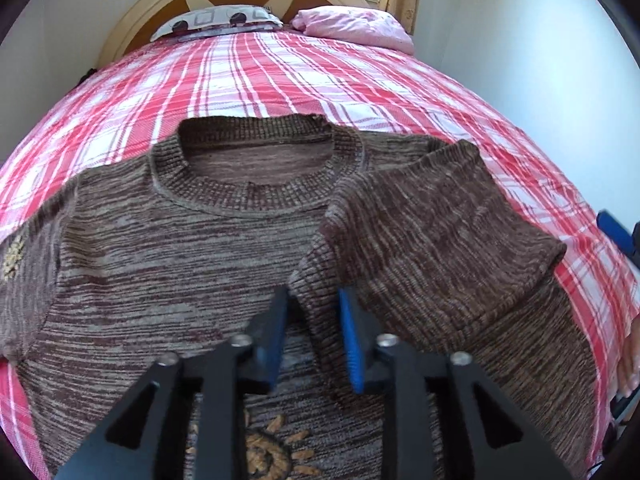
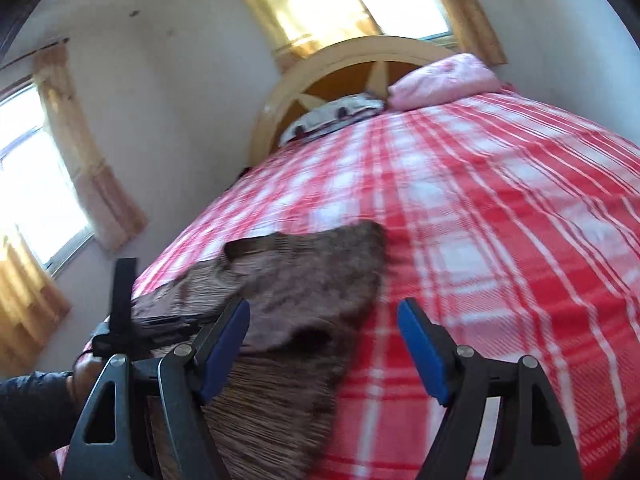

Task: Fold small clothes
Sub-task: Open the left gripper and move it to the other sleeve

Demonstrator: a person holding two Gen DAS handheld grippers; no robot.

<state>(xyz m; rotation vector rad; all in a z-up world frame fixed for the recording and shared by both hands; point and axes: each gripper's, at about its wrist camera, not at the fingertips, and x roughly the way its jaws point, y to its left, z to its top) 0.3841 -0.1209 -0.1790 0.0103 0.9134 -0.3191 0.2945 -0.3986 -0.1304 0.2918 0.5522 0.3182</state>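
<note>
Sweater (image 1: 168,264) lies flat on the near bed (image 1: 304,80), right sleeve (image 1: 432,232) folded inward. Left gripper (image 1: 314,320) released over the cuff; right gripper (image 2: 324,344) open, empty. Next: fold the left sleeve.

Black left gripper (image 1: 312,300), right gripper (image 2: 324,312): blue pads, silver screws; dark sleeve (image 2: 32,404)

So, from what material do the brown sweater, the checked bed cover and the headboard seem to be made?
Sweater: knitted yarn, likely wool or acrylic; ribbed collar and streaky knit rows, matte.
Bed cover: woven cloth, perhaps cotton; flat red and white plaid, matte, fine wrinkles.
Headboard: probably wood, cream painted frame with brown panels; smooth surface.
</note>
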